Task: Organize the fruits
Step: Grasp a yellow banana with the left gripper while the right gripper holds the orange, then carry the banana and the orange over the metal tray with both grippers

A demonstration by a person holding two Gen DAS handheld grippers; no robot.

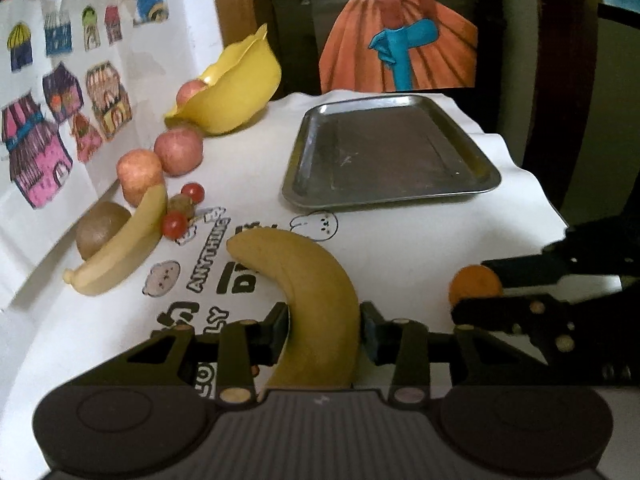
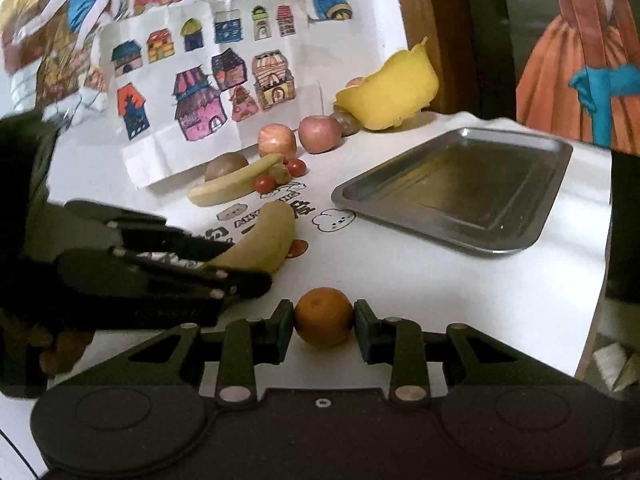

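Observation:
My left gripper [image 1: 324, 336] is shut on a yellow banana [image 1: 308, 280] whose far end curves out over the white cloth. My right gripper [image 2: 323, 326] is shut on an orange [image 2: 324, 316]. In the left wrist view the right gripper [image 1: 476, 288] and its orange [image 1: 474, 282] show at the right. The empty metal tray [image 1: 384, 148] lies ahead. The right wrist view shows the same tray [image 2: 460, 188] at right and the left gripper [image 2: 248, 272] around the banana [image 2: 264, 236].
Along the left wall lie a second banana [image 1: 124, 244], a kiwi [image 1: 98, 228], two cherry tomatoes [image 1: 174, 224], two apples [image 1: 160, 160] and a tipped yellow bowl [image 1: 236, 88] holding another apple. A drawing of houses [image 2: 200, 92] leans on the wall. The table edge [image 2: 596, 300] drops off at right.

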